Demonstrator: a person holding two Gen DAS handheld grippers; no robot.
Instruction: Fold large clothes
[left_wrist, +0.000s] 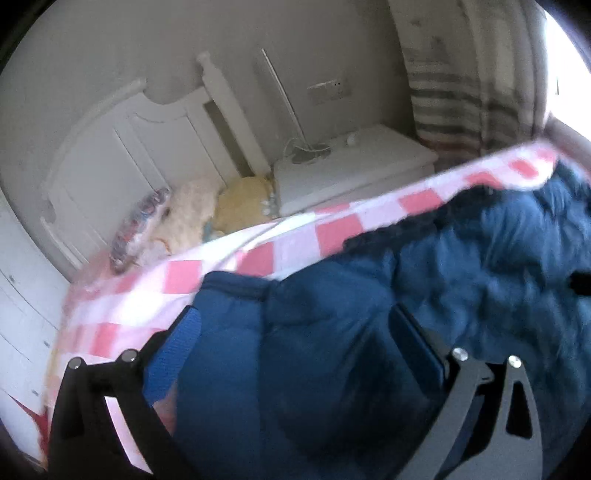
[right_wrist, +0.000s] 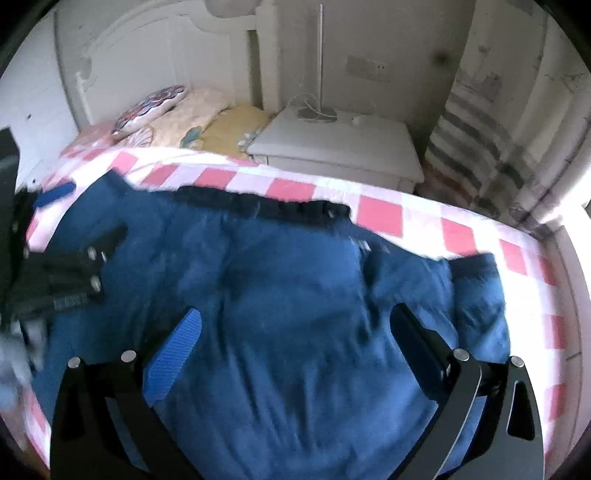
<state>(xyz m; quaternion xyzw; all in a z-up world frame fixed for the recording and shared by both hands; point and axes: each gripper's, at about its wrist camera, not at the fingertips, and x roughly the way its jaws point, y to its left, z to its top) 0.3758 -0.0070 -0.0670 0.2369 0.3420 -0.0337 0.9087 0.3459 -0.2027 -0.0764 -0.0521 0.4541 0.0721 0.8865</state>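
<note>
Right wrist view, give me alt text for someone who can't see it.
The open right gripper hovers over a dark blue padded jacket spread on a bed with a pink-and-white checked sheet. The left gripper is at the jacket's left edge; pillows and a white nightstand lie beyond.

Left gripper (left_wrist: 295, 325) jaws spread, right gripper (right_wrist: 295, 325) likewise

A puffy navy-blue quilted jacket (right_wrist: 280, 280) lies spread flat, its black trim along the far edge
</note>
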